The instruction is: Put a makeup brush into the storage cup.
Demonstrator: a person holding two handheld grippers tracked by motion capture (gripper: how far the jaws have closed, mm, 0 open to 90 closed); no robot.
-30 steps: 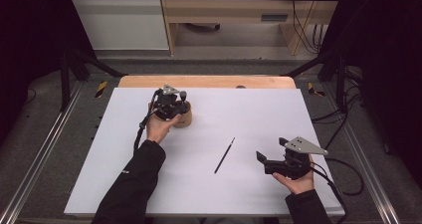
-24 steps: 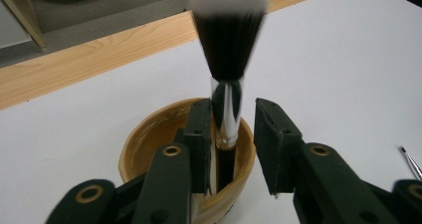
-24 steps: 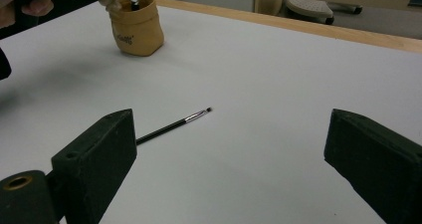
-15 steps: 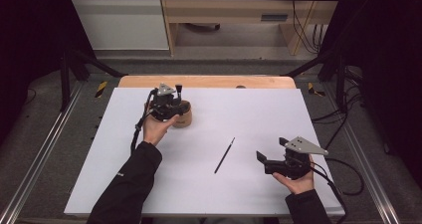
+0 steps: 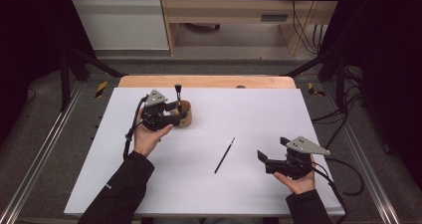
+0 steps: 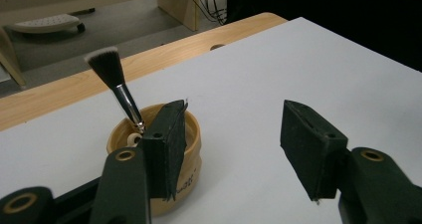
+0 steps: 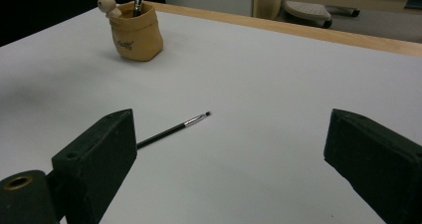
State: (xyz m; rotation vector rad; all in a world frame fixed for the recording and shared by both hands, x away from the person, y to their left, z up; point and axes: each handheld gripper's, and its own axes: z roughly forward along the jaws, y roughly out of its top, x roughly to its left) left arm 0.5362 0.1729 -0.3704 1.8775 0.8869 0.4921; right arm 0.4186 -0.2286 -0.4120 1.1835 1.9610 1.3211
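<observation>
Since the earlier frames the left gripper [image 5: 175,115] has drawn back from the tan pot [image 5: 185,114] toward the desk's left edge, and its jaws have just been opening; they now stand apart with nothing clamped, the nearer one just beside the pot's rim in the left gripper view. The right gripper [image 5: 266,158] has stayed where it was near the front right corner, jaws wide apart and empty.

The makeup brush [image 6: 113,79] stands tilted in the pot, its dark, white-tipped bristles up and its metal ferrule leaning on the rim. The pot sits toward the rear left of the desk [image 5: 259,109], a white sheet laid over a wooden top whose pale strip shows along the far edge. A small bear figure [image 7: 106,2] perches on the pot's rim in the right gripper view.

A thin black liner brush [image 5: 224,155] lies flat near the desk's middle, between the two grippers and well apart from the pot, with open surface around it.

Beyond the far edge are a grey floor, a wooden bench with hanging cables, and black frame bars; metal rails run along both sides of the desk.
</observation>
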